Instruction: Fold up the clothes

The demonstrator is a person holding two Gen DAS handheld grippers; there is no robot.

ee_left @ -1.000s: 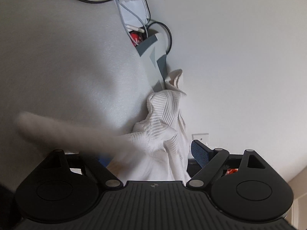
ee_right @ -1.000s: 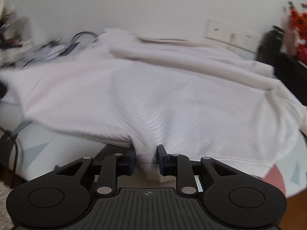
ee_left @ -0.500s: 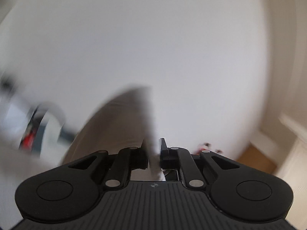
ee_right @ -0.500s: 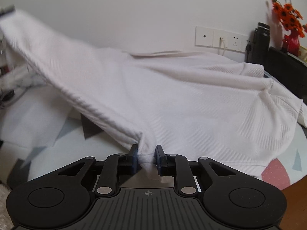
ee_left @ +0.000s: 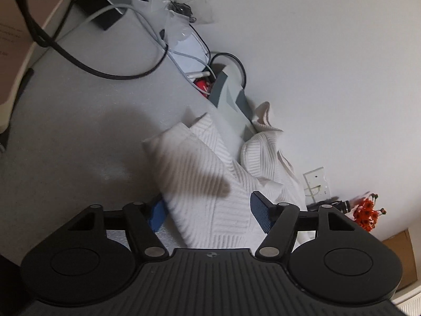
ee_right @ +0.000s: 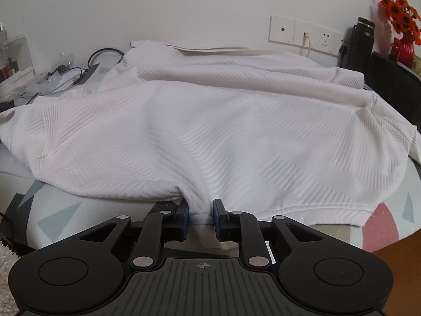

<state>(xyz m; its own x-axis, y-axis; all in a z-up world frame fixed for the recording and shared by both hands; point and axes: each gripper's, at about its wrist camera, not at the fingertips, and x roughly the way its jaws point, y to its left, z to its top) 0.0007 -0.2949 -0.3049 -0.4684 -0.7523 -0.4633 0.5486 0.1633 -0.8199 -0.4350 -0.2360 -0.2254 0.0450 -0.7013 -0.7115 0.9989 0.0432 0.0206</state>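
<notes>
A white ribbed sweater (ee_right: 210,121) lies spread over the table's patterned cover (ee_right: 52,210), with its hem toward me. My right gripper (ee_right: 201,217) is shut on a pinch of that hem at the near edge. In the left wrist view a sleeve of the sweater (ee_left: 210,173) lies on the grey surface, partly blurred. It runs between the fingers of my left gripper (ee_left: 209,214). That gripper is open, its blue pads (ee_left: 260,214) wide apart and not pressing the cloth.
Black cables (ee_left: 79,60), a grey box (ee_left: 105,5) and a crinkled plastic bag (ee_left: 179,18) lie beyond the sleeve. Wall sockets (ee_right: 305,35), a black flask (ee_right: 360,42) and orange flowers (ee_right: 400,8) stand at the back right. At the left sits a clear box (ee_right: 15,58).
My left gripper, shut on the raised cloth half a second ago, has opened and let the sleeve drop. The sweater has settled flat. My right gripper keeps its hold on the hem.
</notes>
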